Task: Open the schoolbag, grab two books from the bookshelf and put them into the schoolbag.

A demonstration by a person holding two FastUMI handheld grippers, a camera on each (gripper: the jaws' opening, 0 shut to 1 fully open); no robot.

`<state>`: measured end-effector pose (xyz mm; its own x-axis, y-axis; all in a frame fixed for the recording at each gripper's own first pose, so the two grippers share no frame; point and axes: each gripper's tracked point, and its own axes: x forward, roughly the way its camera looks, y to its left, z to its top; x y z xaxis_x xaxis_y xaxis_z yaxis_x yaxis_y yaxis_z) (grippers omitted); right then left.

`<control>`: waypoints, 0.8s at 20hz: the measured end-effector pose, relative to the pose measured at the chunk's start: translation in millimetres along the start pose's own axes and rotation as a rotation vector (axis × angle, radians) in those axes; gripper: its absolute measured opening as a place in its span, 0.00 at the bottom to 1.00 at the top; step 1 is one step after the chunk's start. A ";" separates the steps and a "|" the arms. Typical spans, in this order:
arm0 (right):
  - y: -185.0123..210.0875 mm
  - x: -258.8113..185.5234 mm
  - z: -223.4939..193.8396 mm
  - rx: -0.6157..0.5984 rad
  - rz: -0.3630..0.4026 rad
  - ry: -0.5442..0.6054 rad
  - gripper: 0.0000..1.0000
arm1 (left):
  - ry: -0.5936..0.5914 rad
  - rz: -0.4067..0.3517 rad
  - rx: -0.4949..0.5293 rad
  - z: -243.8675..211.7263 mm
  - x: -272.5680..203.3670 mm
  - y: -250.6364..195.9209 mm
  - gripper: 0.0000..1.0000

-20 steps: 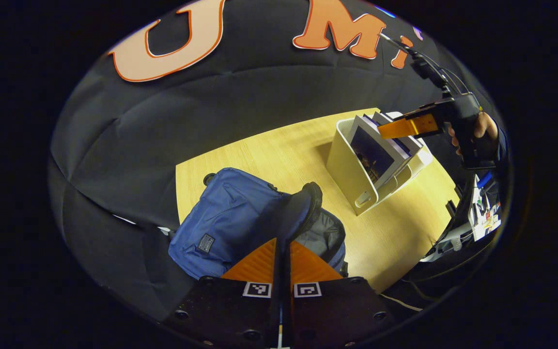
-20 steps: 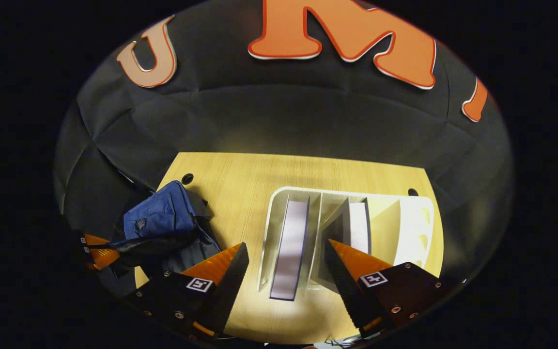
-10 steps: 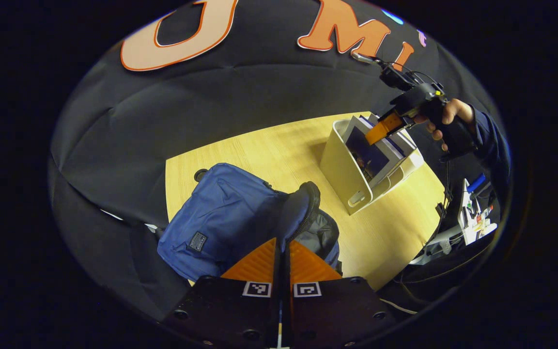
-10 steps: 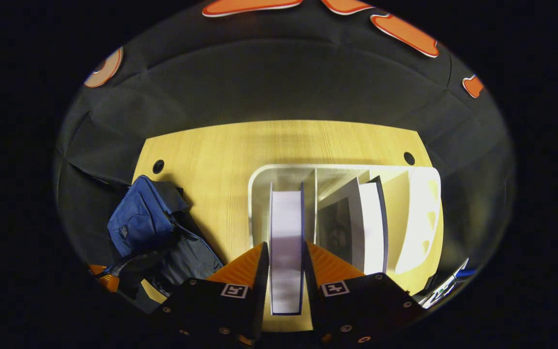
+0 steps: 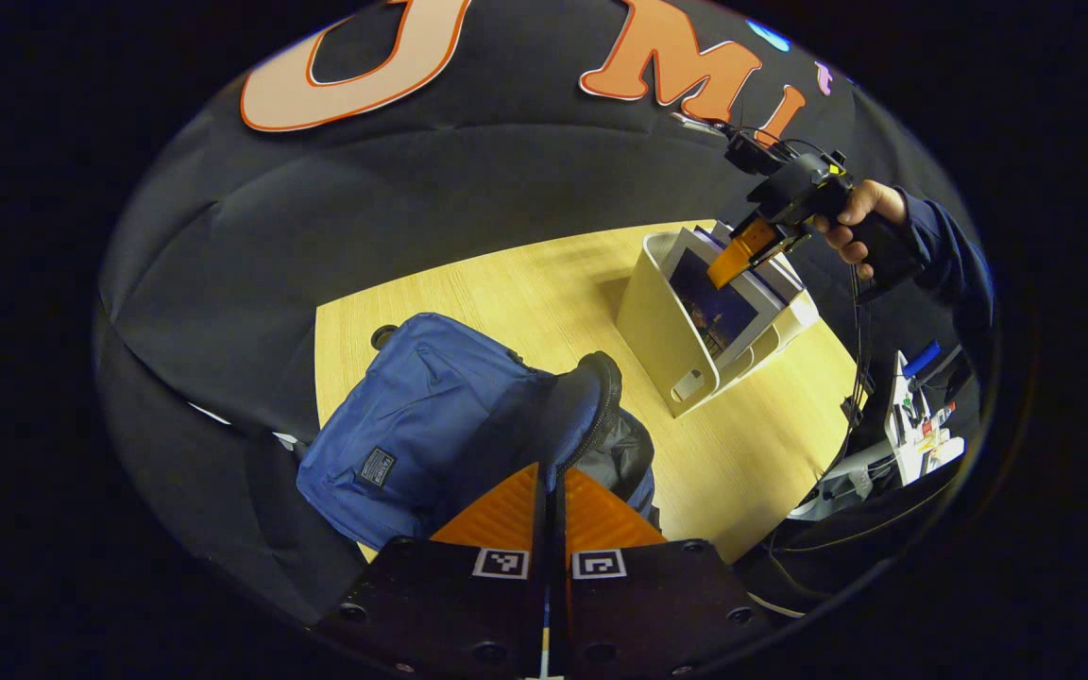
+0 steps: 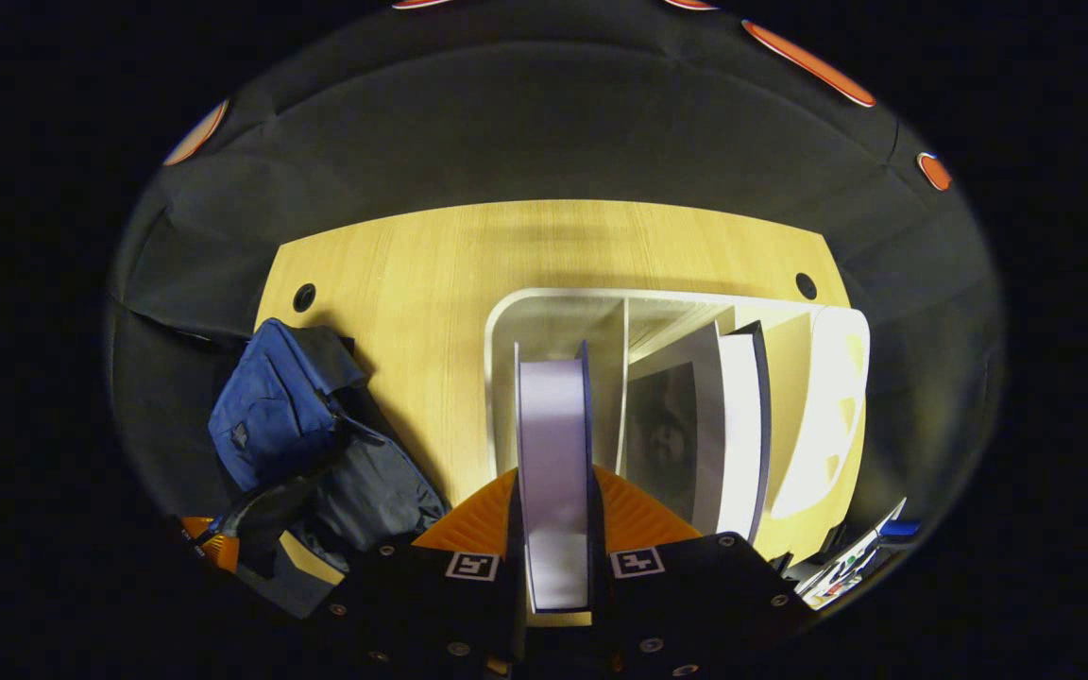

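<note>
Looking along the left tool point(image 5: 544, 491), we see its fingers pressed together on the schoolbag's flap point(image 5: 586, 411), holding the schoolbag point(image 5: 431, 416) open on the counter point(image 5: 516, 293); the bookshelf point(image 5: 662, 326) stands well apart to the far right, where the right tool point(image 5: 738, 255) pinches a book point(image 5: 719, 307). In the right gripper view, we find the right tool point(image 6: 555, 529) clamped on that book point(image 6: 553, 453), whose long axis runs straight ahead, upright in the bookshelf's point(image 6: 506, 378) left compartment; a second book point(image 6: 733, 425) leans in the middle one. The schoolbag point(image 6: 280, 416) lies to the left, so we judge the coming move lifts, then swings leftward.
</note>
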<state>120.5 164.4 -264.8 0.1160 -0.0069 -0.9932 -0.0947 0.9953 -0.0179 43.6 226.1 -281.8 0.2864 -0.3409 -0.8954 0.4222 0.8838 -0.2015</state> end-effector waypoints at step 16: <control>-42.4 -175.5 -7.0 0.005 0.182 -0.293 0.27 | 0.017 -0.009 0.011 35.2 -34.7 22.6 0.02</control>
<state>97.3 122.8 -90.5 0.3763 0.1979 -0.9051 -0.1353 0.9782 0.1576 73.5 246.7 -241.3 0.2678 -0.3429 -0.9004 0.4339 0.8773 -0.2051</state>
